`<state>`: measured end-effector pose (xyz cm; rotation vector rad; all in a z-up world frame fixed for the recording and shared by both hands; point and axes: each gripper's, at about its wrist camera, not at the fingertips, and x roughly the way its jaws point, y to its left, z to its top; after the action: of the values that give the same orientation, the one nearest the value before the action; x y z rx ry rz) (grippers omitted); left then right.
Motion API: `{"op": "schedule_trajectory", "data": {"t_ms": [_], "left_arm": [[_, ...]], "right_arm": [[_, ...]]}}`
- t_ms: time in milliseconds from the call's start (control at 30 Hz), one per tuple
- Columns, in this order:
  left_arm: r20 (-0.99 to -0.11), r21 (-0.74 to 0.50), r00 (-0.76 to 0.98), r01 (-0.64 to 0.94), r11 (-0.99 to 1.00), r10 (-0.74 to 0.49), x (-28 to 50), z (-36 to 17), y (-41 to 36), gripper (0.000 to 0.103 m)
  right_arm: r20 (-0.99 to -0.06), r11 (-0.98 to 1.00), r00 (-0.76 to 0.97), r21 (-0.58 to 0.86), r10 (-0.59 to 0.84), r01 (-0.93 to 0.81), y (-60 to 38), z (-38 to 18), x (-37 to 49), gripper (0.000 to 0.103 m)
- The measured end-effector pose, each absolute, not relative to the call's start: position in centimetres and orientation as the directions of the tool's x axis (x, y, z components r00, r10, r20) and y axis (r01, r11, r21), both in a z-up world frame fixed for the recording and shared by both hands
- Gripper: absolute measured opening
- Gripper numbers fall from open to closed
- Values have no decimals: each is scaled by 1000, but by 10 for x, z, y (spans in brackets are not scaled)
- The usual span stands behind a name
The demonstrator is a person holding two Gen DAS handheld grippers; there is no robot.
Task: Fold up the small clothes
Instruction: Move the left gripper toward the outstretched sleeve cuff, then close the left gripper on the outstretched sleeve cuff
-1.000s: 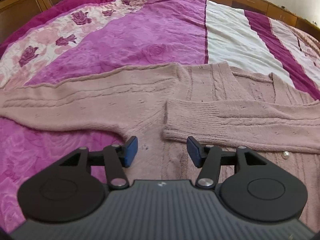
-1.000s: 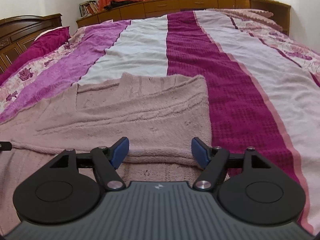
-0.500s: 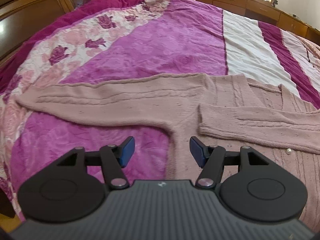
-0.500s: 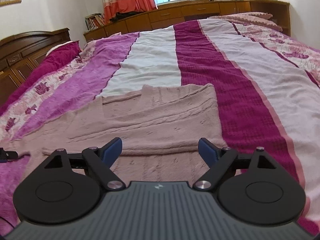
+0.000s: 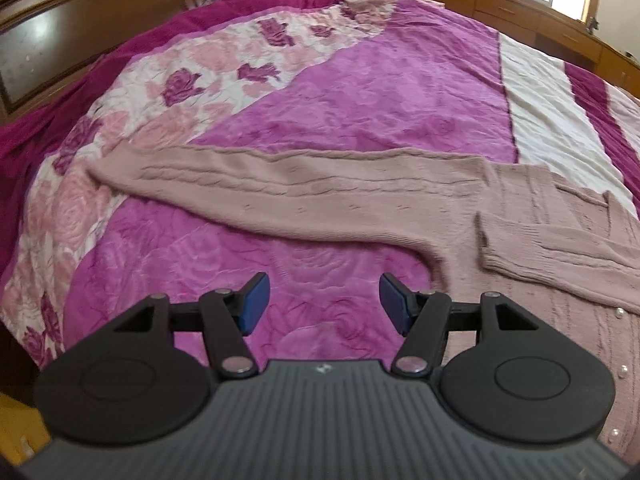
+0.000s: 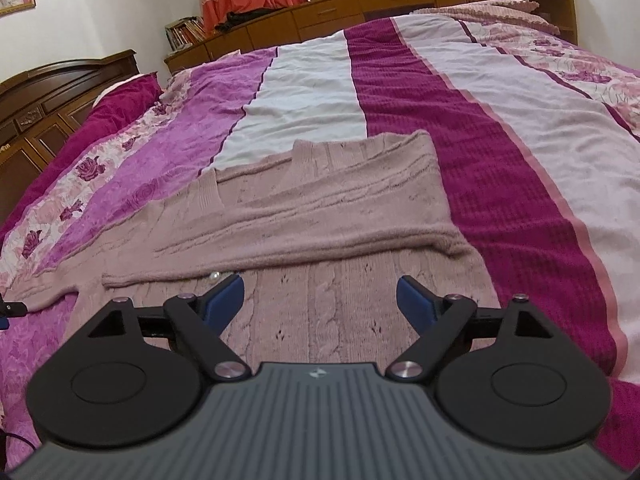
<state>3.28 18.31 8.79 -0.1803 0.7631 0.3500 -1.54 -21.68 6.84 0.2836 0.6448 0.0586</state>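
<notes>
A dusty-pink knitted cardigan [image 6: 320, 216] with pearl buttons lies flat on the bed. Its right sleeve [image 6: 280, 240] is folded across the chest; its cuff shows in the left wrist view [image 5: 516, 248]. The left sleeve [image 5: 280, 192] stretches out straight to the left over the purple quilt. My left gripper [image 5: 322, 300] is open and empty, above the quilt just below that outstretched sleeve, near the armpit. My right gripper [image 6: 320, 300] is open and empty, above the cardigan's lower body.
The bed is covered by a quilt [image 5: 360, 92] with purple, white and magenta stripes [image 6: 480, 152]. A dark wooden headboard [image 6: 60, 100] stands at the left, wooden cabinets [image 6: 360, 4] and a window at the far end. The bed's left edge [image 5: 24, 320] is close.
My left gripper has moved left, off the cardigan's body to the quilt below the outstretched sleeve. My right gripper has drawn back and risen a little. Both stay open.
</notes>
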Motion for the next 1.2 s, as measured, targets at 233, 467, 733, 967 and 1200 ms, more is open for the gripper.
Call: {"op": "schedule_trajectory", "data": {"t_ms": [233,467,733,967,1200], "left_arm": [[-718,-64,649,-420,905,250,35,70,201,62],[-725,-130,642,-485,865,251,40,54,222,66],[-705,-261,670,-550,793,233,46,40,257,69],[-689,-323,688,-573,754,227,61,33,282,69],[-659,-378,719,-569,730,219,80,27,305,76]], "right_arm": [[-611,961,780,274,136,47,-213,60,-14,88],[-619,955,774,290,136,64,-216,53,-11,88],[-641,956,758,283,124,82,-214,48,-7,88],[-659,964,744,253,111,81,-208,43,-4,88],[-669,969,736,234,102,79,-202,40,-2,88]]}}
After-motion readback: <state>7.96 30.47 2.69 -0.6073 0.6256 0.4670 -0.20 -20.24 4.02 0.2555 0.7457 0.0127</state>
